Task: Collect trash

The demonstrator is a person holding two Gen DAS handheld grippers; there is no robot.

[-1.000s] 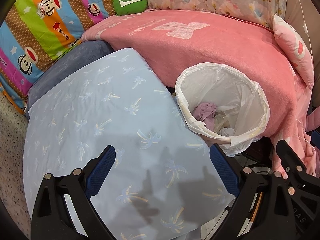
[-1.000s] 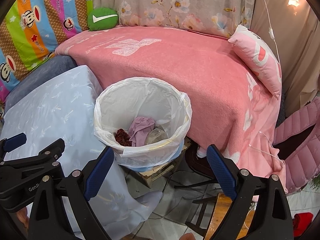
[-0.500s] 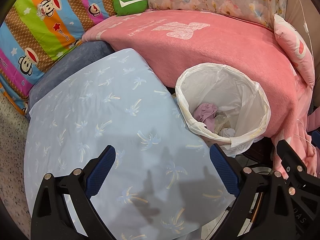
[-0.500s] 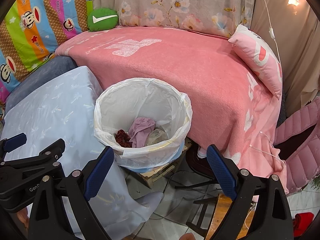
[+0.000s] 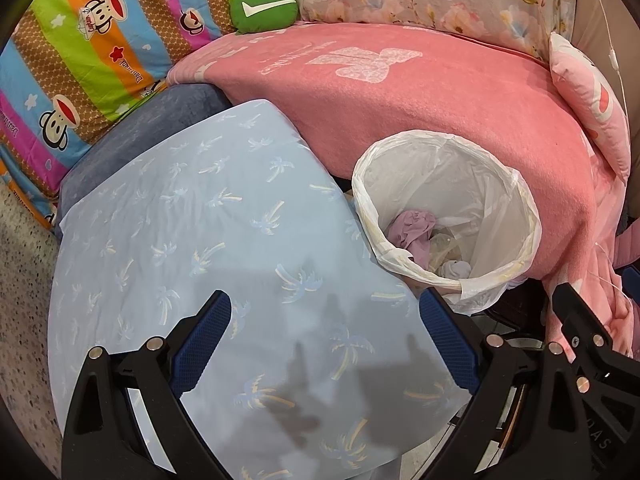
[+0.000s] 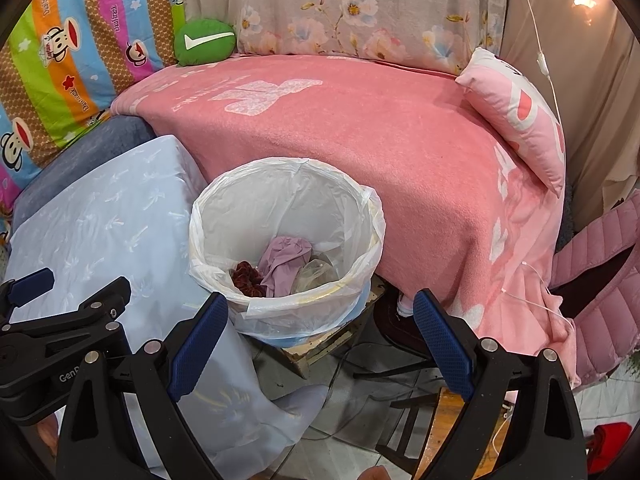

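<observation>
Looks like this one's pretty much wrapped up. The trash bin with its white liner sits between the blue-covered desk and the pink bed, and there's already stuff in it: a crumpled lilac piece, a dark red scrap at its 9 o'clock, some clear plastic at 3 o'clock. The left gripper and right gripper are both spread wide with nothing in them. I can't spot any loose trash left on the desk or bed, so I'd guess it's done.
</observation>
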